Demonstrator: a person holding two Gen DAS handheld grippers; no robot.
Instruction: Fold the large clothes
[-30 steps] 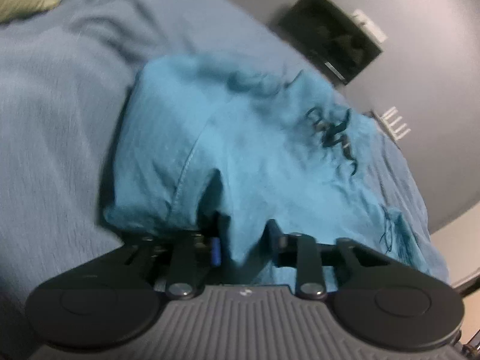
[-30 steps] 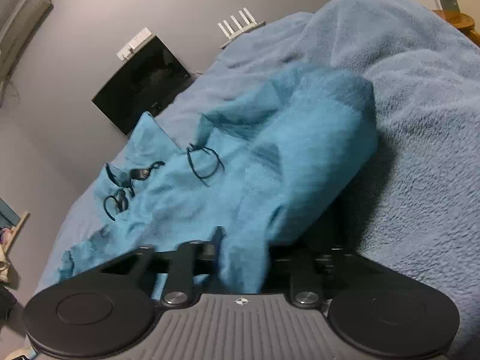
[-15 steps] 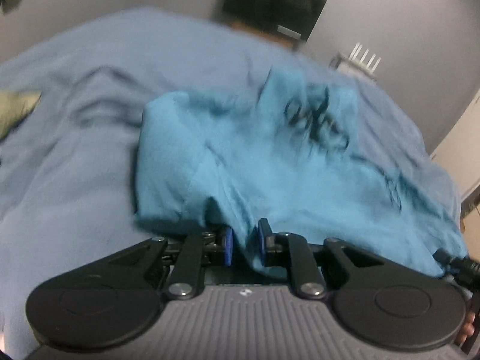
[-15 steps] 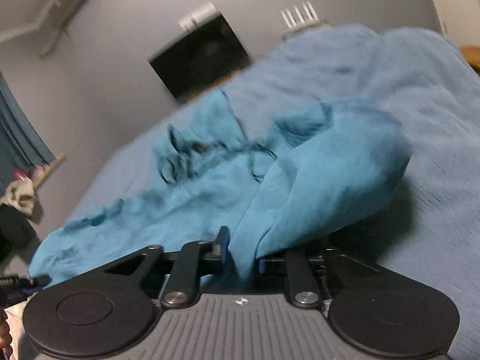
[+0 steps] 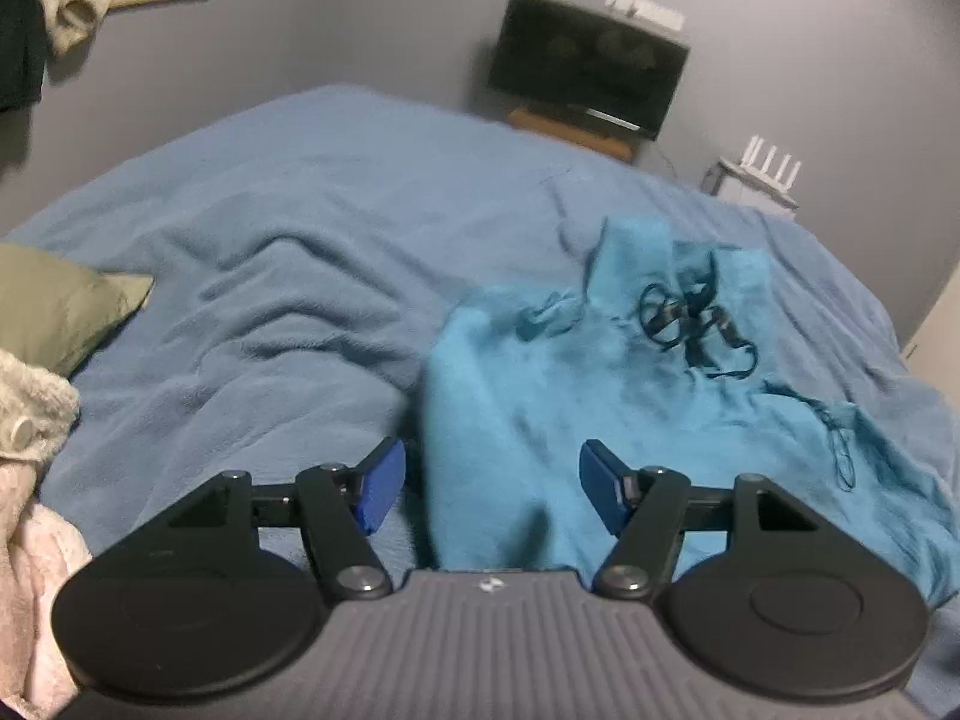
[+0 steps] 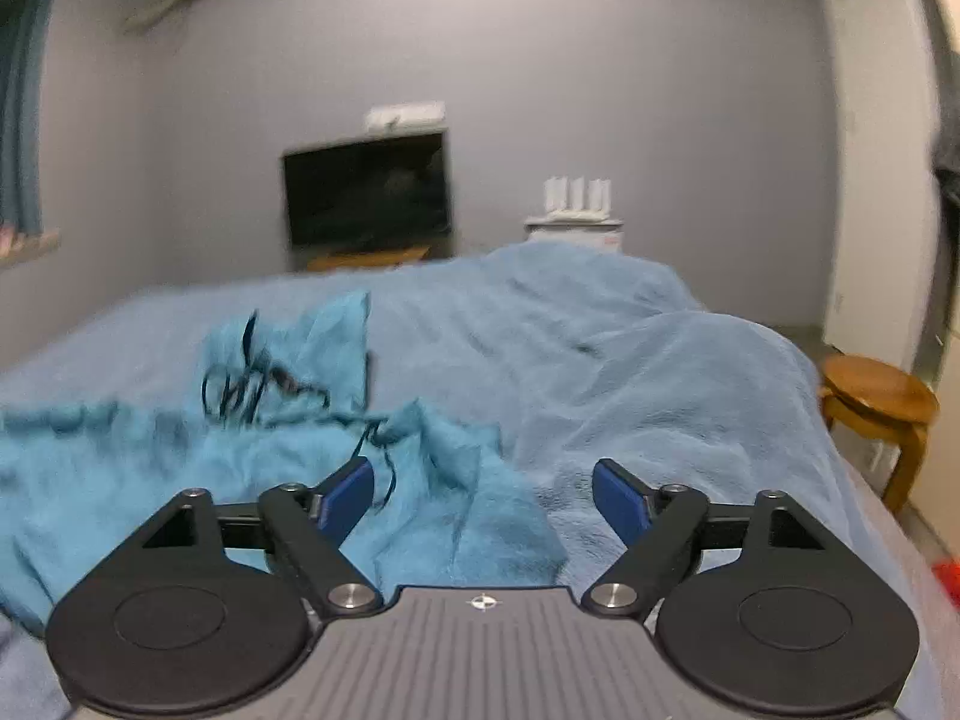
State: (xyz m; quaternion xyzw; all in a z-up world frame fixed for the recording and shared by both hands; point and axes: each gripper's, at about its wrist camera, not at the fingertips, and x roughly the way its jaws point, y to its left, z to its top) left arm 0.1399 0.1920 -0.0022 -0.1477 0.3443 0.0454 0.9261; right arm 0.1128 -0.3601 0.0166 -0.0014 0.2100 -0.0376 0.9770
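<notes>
A teal garment (image 5: 600,396) with thin black drawstrings (image 5: 690,318) lies rumpled on the blue blanket (image 5: 270,276) of a bed. My left gripper (image 5: 489,486) is open, its blue pads apart over the garment's near left edge, holding nothing. In the right wrist view the same teal garment (image 6: 180,468) lies at the left and centre, drawstrings (image 6: 252,384) on top. My right gripper (image 6: 483,498) is open above the garment's right corner, holding nothing.
A green pillow (image 5: 54,306) and pale fluffy clothes (image 5: 30,480) lie at the bed's left. A dark TV (image 5: 585,63) and white router (image 5: 771,165) stand by the far wall. A wooden stool (image 6: 879,414) stands right of the bed.
Both grippers were shut on folds of the teal garment; both have opened and let it go. The garment now lies on the blanket, and both grippers have pulled back and levelled out.
</notes>
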